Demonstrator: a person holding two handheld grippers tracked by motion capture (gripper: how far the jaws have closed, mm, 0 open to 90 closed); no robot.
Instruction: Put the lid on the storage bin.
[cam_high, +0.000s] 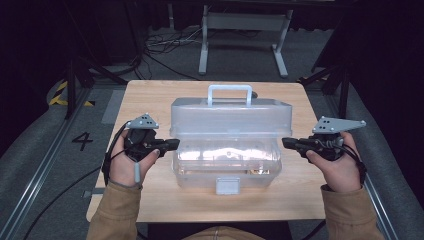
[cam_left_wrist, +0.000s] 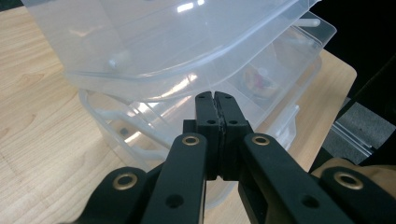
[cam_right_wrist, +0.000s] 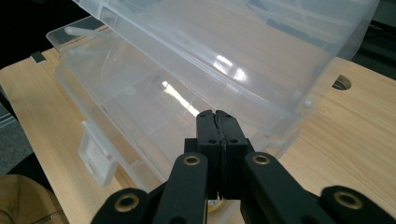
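Overhead, both grippers (cam_high: 174, 144) (cam_high: 287, 143) pressed together flank the clear box (cam_high: 226, 165) on a wooden table (cam_high: 150, 100).

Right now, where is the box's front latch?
In the high view, the latch hangs at the middle of the clear box's near wall, between the left gripper and right gripper.

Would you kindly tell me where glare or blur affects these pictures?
High view: soft overall, with pinkish glare on the clear plastic toolbox. Left gripper view: white highlights on its raised lid. Right gripper view: bright streaks on the box wall, and the surroundings are dark.
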